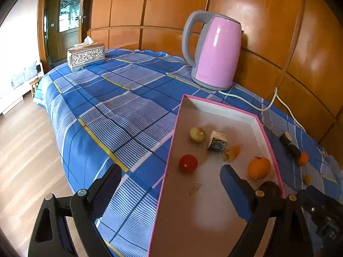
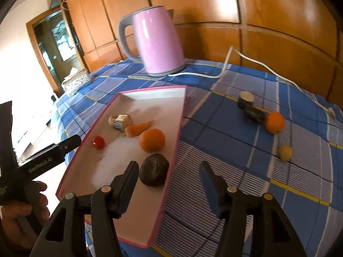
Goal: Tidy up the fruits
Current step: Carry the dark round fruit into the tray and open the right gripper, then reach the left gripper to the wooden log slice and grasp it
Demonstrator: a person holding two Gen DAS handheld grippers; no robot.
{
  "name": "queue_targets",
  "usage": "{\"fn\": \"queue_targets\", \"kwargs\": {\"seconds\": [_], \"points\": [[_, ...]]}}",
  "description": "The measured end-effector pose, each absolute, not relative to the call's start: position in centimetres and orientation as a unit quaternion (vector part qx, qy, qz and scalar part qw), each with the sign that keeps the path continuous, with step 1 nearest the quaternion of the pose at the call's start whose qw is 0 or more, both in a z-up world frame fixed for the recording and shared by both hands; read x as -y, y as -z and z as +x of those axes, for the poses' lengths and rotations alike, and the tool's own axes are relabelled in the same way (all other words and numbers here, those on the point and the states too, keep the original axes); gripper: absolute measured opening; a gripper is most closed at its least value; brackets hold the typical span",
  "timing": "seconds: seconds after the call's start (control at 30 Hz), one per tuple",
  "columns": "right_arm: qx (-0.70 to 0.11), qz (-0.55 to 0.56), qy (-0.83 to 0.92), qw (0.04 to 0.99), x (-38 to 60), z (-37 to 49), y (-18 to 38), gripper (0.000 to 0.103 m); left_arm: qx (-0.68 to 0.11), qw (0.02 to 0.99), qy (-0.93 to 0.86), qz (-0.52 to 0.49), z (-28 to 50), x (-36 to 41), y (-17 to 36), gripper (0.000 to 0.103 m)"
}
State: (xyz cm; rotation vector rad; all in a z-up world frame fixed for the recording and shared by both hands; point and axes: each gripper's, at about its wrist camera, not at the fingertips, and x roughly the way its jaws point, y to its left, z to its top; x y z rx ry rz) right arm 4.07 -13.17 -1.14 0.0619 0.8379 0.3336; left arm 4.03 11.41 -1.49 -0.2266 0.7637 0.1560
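My left gripper point(image 1: 171, 177) hangs wide open with nothing between its pads, straddling the near left edge of the pink-rimmed tray point(image 1: 216, 105): one finger over the blue checked cloth point(image 1: 120, 98) on the tabletop, the other over the tray floor. My right gripper point(image 2: 169, 175) is also spread wide and empty, with its left finger above the tray floor and its right finger above the cloth, the tray's right rim point(image 2: 179, 132) between them.

Inside the tray, seen from the right wrist, a dark round fruit point(image 2: 154, 172) lies nearest, just beside my left finger at about 11 o'clock from the gripper. An orange point(image 2: 151, 140) sits just beyond it, and a carrot point(image 2: 139, 128) lies beyond that, touching or nearly touching a grey-white chunk point(image 2: 121, 122). A small red tomato point(image 2: 98, 142) sits apart toward 10 o'clock near the tray's left rim. From the left wrist a pale green round fruit point(image 1: 197, 135) shows next to the chunk, at 12 o'clock.

Outside the tray, at 1 to 2 o'clock from the right gripper, three things rest on the cloth: a dark cut root piece point(image 2: 250, 108) touching a second orange point(image 2: 274, 122), and a small yellow fruit point(image 2: 285, 153) a little nearer, apart from both.

A pink kettle point(image 2: 157, 42) stands at the far edge with its white cord point(image 2: 227, 64) trailing right, and a tissue box point(image 1: 85, 56) sits at the far left.
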Motion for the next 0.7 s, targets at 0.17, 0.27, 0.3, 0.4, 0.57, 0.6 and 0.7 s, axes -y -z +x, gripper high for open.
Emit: {"fn": "queue_targets", "kwargs": {"seconds": [0.17,0.27,0.3,0.4,0.57,0.6,0.7], "points": [[-0.393,0.032,-0.125,0.910,14.3,3.6,0.9,0.061,-0.372,0.920,-0.066,-0.102,3.9,-10.7,1.5,0.094],[-0.381,0.018,-0.098,0.919,15.0,3.3,0.9,0.063,-0.373,0.921,-0.060,-0.097,3.8,-10.3,1.5,0.094],[-0.379,0.013,-0.088,0.921,15.4,3.2,0.9,0.063,-0.374,0.921,-0.058,-0.095,3.8,-10.1,1.5,0.094],[-0.379,0.012,-0.069,0.923,16.5,3.0,1.2,0.063,-0.371,0.923,-0.050,-0.088,3.7,-9.6,1.4,0.094],[-0.376,0.014,-0.024,0.926,18.8,2.7,1.7,0.066,-0.372,0.924,-0.037,-0.080,3.6,-8.9,1.4,0.094],[-0.376,0.018,-0.015,0.926,19.4,2.6,1.8,0.067,-0.373,0.924,-0.035,-0.080,3.5,-8.8,1.4,0.094],[-0.376,0.029,0.012,0.926,21.1,2.4,2.1,0.067,-0.375,0.924,-0.023,-0.075,3.5,-8.2,1.4,0.094]]}}
